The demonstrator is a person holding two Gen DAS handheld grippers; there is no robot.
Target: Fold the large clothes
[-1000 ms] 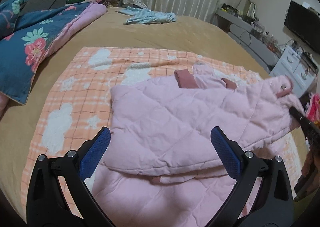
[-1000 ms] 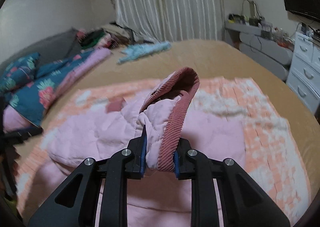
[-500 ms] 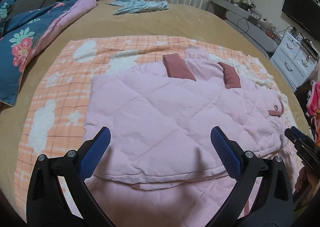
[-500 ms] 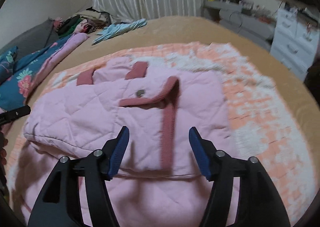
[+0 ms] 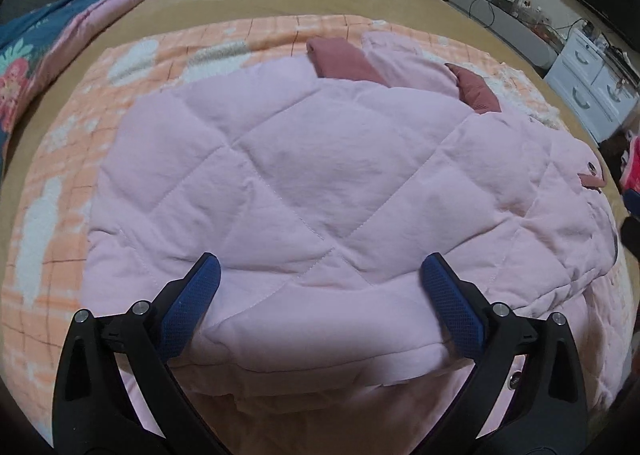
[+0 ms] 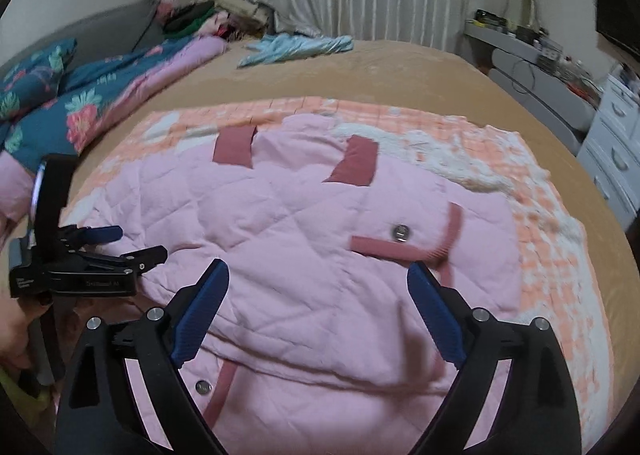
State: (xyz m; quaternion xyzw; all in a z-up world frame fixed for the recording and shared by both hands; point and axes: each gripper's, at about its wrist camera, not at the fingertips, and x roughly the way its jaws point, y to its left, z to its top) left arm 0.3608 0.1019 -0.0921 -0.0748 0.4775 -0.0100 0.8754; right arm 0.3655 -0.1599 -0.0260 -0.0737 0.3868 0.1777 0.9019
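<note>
Right tongs (image 6: 318, 311) have let go of the ribbed collar (image 6: 404, 251); jaws opening, nothing between. Pink quilted jacket (image 5: 320, 191) lies folded on the orange checked blanket (image 5: 60, 183), mid-bed. Left tongs (image 5: 320, 297) wide, empty. Next: grip near edge evenly, both corners.

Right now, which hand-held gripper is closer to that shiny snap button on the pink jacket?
Right. The right hand-held gripper, its jaws opening, sits just below the snap button. The left hand-held gripper hovers at the pink jacket's far edge.
</note>
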